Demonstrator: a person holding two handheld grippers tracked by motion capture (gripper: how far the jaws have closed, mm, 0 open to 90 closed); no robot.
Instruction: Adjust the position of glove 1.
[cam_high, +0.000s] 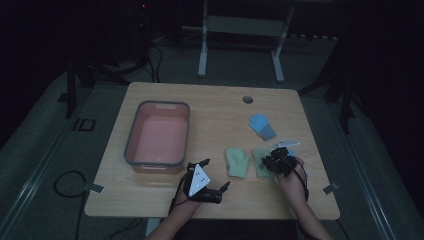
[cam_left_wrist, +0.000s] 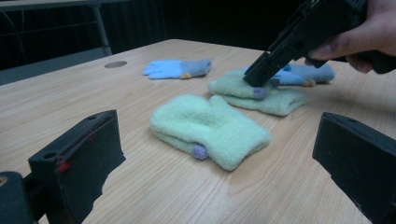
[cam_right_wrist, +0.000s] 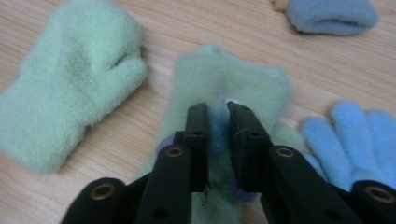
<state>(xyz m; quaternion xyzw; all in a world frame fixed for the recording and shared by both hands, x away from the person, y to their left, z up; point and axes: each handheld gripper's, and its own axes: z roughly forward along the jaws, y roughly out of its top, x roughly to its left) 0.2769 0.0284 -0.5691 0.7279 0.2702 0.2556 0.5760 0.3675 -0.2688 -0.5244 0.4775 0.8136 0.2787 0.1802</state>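
Observation:
Two pale green mittens lie side by side near the table's front right. The left mitten (cam_high: 237, 163) (cam_left_wrist: 210, 126) (cam_right_wrist: 74, 88) lies flat and untouched. My right gripper (cam_high: 276, 159) (cam_left_wrist: 259, 78) (cam_right_wrist: 217, 112) points down onto the right mitten (cam_high: 260, 162) (cam_left_wrist: 275, 100) (cam_right_wrist: 233, 77). Its jaws stand a narrow gap apart, with mitten fabric showing in the gap. My left gripper (cam_high: 215, 175) (cam_left_wrist: 219, 140) rests low on the table, left of the mittens. It is wide open and holds nothing, facing the left mitten.
A pink bin with a grey rim (cam_high: 132, 135) stands at the left. One blue glove (cam_high: 261, 125) (cam_left_wrist: 177, 68) (cam_right_wrist: 331, 16) lies behind the mittens, another (cam_left_wrist: 308, 73) (cam_right_wrist: 359, 135) beside the right mitten. A cable hole (cam_high: 248, 99) marks the far edge.

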